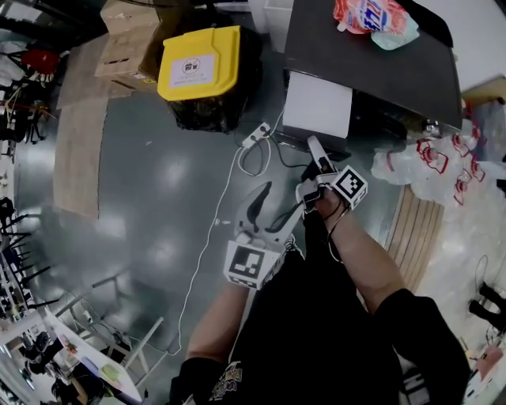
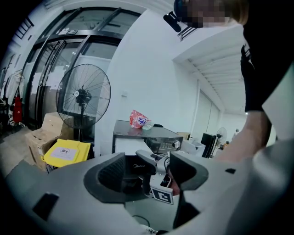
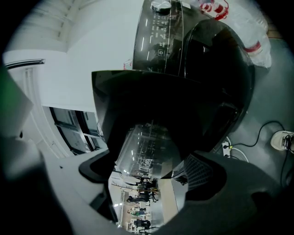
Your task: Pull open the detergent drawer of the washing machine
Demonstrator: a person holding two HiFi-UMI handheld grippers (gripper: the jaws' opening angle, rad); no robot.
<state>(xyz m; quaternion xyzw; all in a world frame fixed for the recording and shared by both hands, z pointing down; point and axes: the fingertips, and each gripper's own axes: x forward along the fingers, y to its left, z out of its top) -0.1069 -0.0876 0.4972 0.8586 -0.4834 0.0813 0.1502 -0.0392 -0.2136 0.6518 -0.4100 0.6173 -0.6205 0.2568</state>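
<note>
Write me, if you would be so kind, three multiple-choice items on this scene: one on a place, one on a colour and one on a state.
1. Where does the red-and-white pouch lie?
A. on the floor
B. on top of the washing machine
C. on a shelf

2. What colour is the bin lid?
A. yellow
B. blue
C. green

3. How is the left gripper?
A. shut on a cloth
B. shut on a cable
C. open, holding nothing

Answers:
1. B, since the head view shows the pouch resting on the machine's dark top.
2. A, since the lid is plainly yellow in the head view and the left gripper view.
3. C, since its own view shows the jaws standing apart with nothing gripped.
</note>
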